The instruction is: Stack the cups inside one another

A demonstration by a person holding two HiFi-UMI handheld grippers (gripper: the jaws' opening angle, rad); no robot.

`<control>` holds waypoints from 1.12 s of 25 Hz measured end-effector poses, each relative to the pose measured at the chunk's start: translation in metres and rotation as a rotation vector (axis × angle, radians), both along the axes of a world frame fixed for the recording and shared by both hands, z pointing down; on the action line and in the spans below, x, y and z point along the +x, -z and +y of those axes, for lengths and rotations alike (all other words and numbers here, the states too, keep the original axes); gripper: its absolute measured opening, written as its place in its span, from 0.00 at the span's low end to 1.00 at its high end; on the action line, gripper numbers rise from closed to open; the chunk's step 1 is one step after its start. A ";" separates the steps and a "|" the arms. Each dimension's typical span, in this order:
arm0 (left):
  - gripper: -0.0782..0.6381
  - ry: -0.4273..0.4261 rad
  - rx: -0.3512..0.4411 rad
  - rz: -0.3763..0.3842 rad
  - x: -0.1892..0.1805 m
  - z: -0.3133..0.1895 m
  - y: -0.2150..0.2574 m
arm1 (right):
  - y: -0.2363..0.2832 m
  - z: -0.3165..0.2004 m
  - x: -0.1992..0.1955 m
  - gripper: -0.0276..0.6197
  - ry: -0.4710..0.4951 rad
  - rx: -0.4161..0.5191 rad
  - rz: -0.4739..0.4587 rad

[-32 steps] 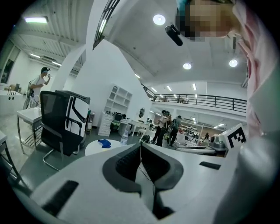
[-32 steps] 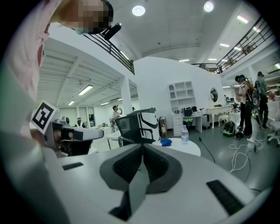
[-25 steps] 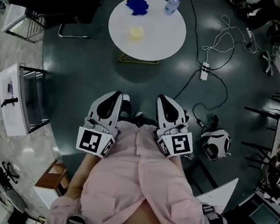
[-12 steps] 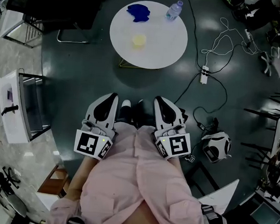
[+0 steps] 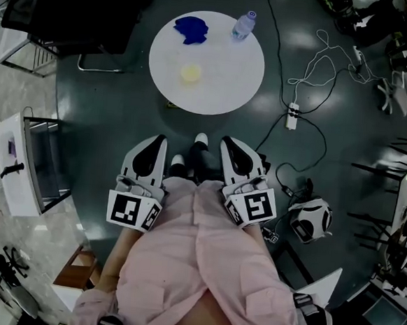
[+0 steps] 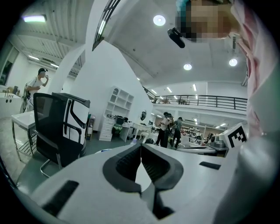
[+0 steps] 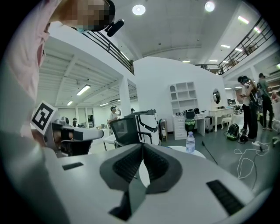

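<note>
A small pale yellow cup (image 5: 191, 72) stands near the middle of the round white table (image 5: 223, 90). A blue object (image 5: 191, 29) lies at the table's far left edge; its shape is too small to tell. My left gripper (image 5: 154, 143) and right gripper (image 5: 231, 144) are held side by side against the person's body, well short of the table. Both are shut with nothing between them. The left gripper view shows the left gripper (image 6: 141, 147) with its jaws closed tip to tip, and the right gripper (image 7: 142, 147) looks the same in its own view.
A clear water bottle (image 5: 244, 25) (image 7: 190, 142) stands at the table's far right edge. A black office chair (image 6: 61, 127) is left of the table. A power strip (image 5: 289, 116) with cables lies on the floor to the right, near a white helmet-like object (image 5: 310, 221). A white cabinet (image 5: 22, 154) stands left.
The table has come lower and slightly left in the head view as the person steps toward it. Both grippers stay shut near the body.
</note>
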State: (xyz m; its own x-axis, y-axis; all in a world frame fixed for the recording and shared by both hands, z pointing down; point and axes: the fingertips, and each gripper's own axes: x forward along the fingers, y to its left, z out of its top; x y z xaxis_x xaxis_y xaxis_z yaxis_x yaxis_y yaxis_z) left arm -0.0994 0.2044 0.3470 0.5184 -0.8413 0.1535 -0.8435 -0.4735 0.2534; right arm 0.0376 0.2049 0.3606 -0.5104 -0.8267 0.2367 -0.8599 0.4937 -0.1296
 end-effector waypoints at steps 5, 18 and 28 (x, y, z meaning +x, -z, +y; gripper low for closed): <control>0.13 0.023 0.003 0.008 0.021 -0.030 0.004 | 0.007 -0.037 0.017 0.09 0.038 0.005 0.010; 0.13 0.192 -0.015 0.023 0.033 -0.072 -0.002 | -0.004 -0.099 0.032 0.09 0.186 -0.009 -0.003; 0.13 0.191 -0.041 0.008 0.049 -0.088 -0.009 | -0.016 -0.119 0.051 0.09 0.164 -0.057 -0.025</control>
